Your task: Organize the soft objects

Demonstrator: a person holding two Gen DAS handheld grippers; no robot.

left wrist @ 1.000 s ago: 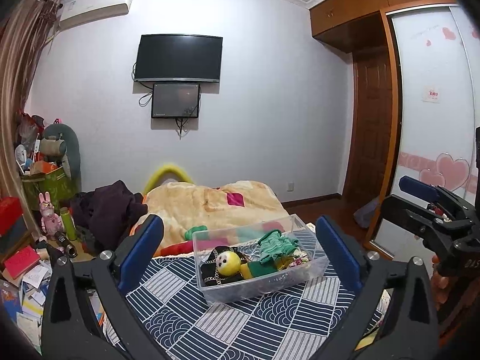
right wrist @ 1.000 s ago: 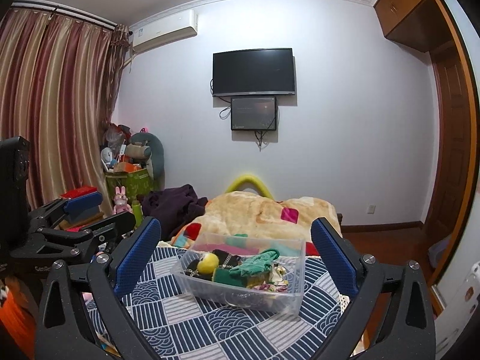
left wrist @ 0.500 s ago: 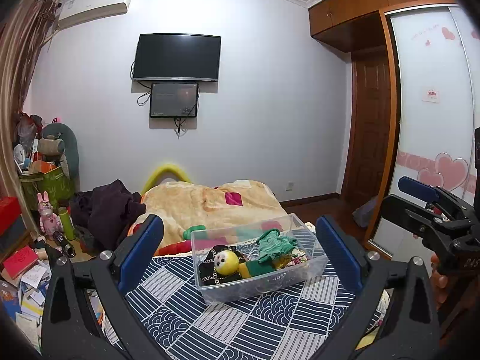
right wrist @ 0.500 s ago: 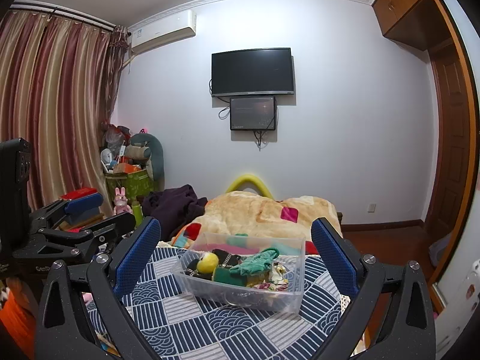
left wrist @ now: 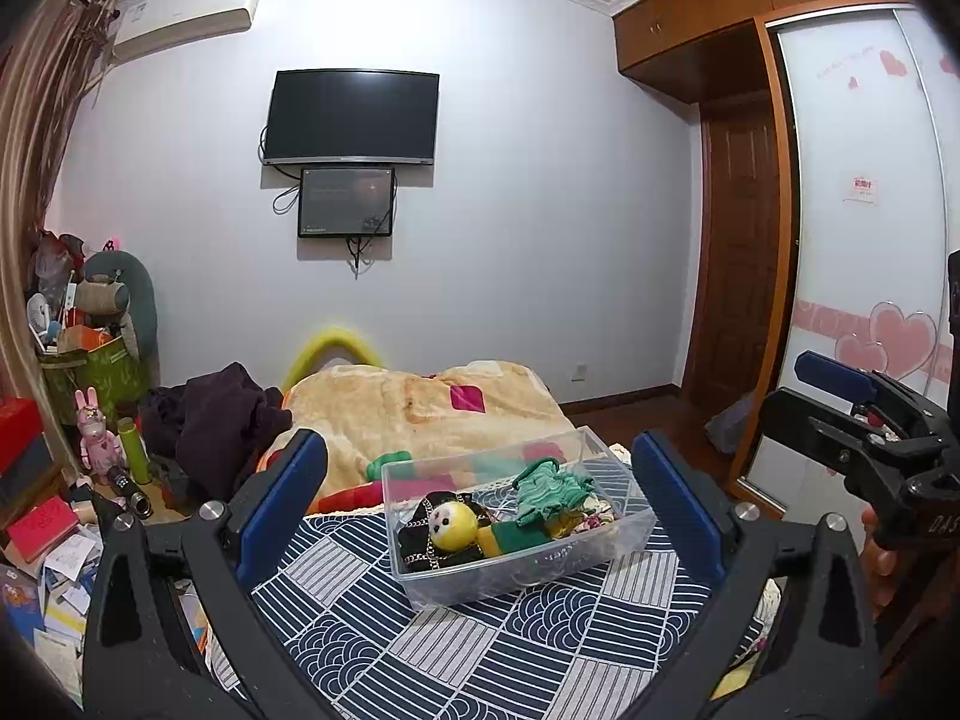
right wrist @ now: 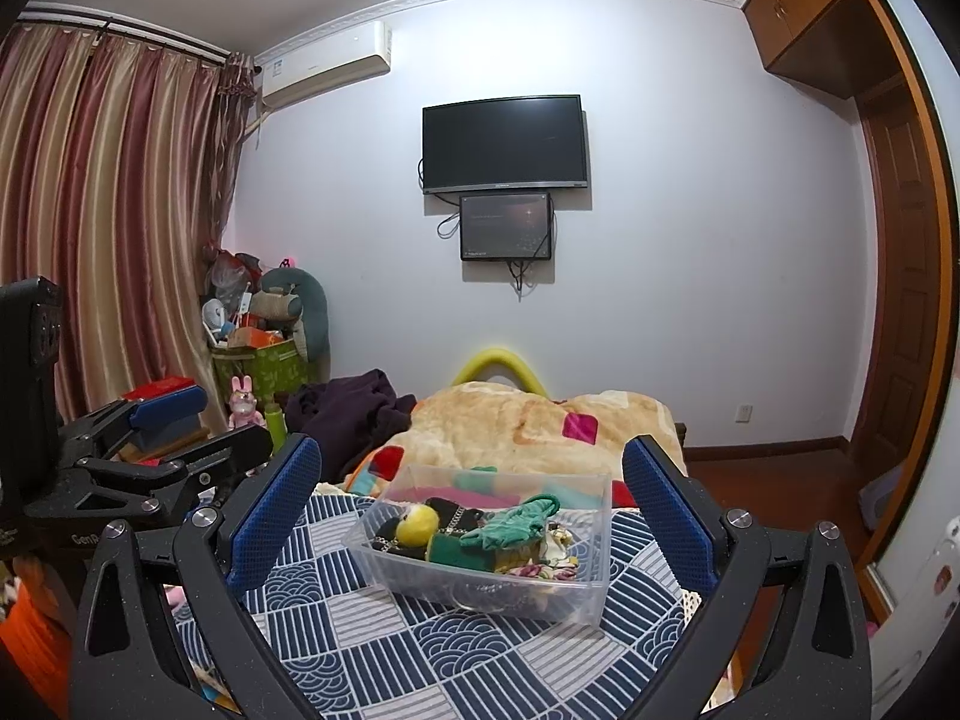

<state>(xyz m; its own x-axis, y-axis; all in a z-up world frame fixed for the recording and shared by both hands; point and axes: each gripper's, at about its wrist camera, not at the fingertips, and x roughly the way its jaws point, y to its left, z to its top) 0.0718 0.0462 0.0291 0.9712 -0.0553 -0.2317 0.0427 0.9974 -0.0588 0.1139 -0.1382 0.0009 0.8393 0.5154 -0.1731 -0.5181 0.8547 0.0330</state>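
One clear bin point(left wrist: 624, 531), two wall screens point(left wrist: 351, 117) (stacked), one pink rabbit point(left wrist: 95, 437).

I have the left tool point(left wrist: 480, 480) level with its jaws spread wide and nothing between them. My right tool point(right wrist: 468, 480) matches it, wide apart and empty, alongside the left.
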